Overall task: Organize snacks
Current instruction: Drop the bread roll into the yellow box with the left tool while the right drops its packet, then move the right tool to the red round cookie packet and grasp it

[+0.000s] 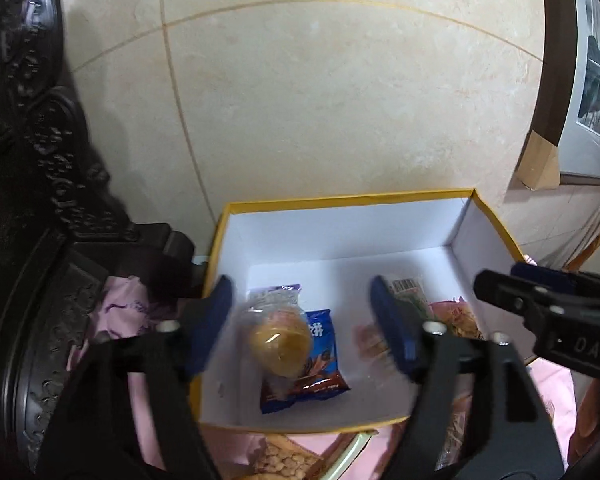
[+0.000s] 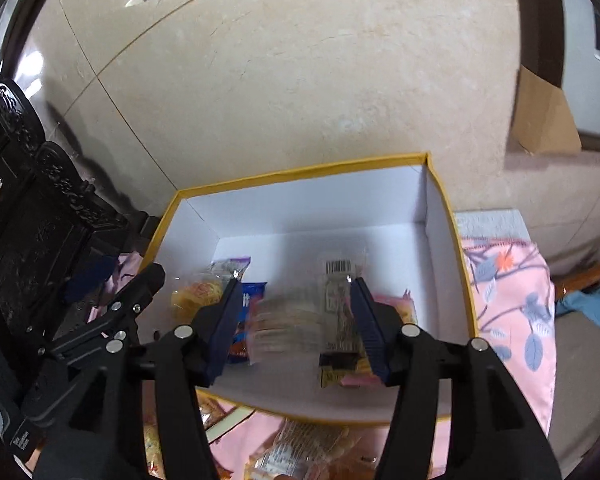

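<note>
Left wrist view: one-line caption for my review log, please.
Open left gripper over the yellow-rimmed box, a clear-wrapped yellow cake blurred between its fingers, above a blue snack packet.

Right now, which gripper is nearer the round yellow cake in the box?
Left. The left gripper hangs open right over the yellow cake, which shows between its fingers. The right gripper is open further right, over the blurred clear packet.

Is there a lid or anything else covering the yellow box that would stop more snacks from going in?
Nothing visible does. The yellow box is open at the top with no lid on it. Snack packets cover only part of its white floor, and bare floor shows behind them. Both grippers hang over it, fingers apart.
</note>
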Motion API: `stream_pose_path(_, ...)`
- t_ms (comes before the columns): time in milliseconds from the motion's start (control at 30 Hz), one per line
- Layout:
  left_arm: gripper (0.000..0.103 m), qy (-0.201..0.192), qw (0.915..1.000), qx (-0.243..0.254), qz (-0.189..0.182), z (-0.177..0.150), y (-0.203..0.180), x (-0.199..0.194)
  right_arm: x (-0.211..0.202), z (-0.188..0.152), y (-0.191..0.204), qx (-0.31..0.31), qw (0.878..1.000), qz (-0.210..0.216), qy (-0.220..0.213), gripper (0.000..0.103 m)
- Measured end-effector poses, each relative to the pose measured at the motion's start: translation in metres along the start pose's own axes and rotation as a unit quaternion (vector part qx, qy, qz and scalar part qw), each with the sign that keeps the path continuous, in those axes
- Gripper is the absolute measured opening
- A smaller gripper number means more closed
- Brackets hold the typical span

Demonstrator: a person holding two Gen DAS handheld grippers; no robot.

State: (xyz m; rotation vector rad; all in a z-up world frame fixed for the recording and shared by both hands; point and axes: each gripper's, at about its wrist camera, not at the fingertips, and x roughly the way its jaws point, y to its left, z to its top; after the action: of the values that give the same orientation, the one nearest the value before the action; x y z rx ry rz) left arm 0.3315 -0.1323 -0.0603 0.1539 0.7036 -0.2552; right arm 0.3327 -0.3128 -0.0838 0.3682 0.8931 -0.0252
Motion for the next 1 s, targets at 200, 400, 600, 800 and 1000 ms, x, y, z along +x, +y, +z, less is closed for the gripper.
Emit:
stream_pose_path(200, 0.091, -0.030, 0.9990, -0.029, -0.015, -0.019, 0.020, -0.053, -0.046, -0.040, -0.003, -0.035, 0.999, 0.014, 0.001, 0.058)
stream_pose_path(400, 0.096, -0.023, 0.9988, -0.043, 0.006, -0.065, 0.034, -0.090, -0.076, -0.107, -0.021, -0.040, 0.999, 0.001, 0.031, 0.058)
stream_pose_path(600, 0.097, 0.008, 0.9984, -0.055, 0.010, -0.117, 0.045, -0.115, -0.074, -0.178, -0.026, -0.051, 0.995, -0.020, 0.087, 0.058)
stream_pose_path(800, 0.097, 0.025, 0.9984, -0.049, 0.014, -0.152, 0.057, -0.138, -0.072, -0.230, -0.023, -0.047, 0.991, -0.037, 0.122, 0.058)
stream_pose_path(1000, 0.097, 0.043, 0.9976, -0.049, 0.020, -0.180, 0.068, -0.153, -0.093, -0.262, -0.045, -0.035, 0.989, -0.058, 0.133, 0.060)
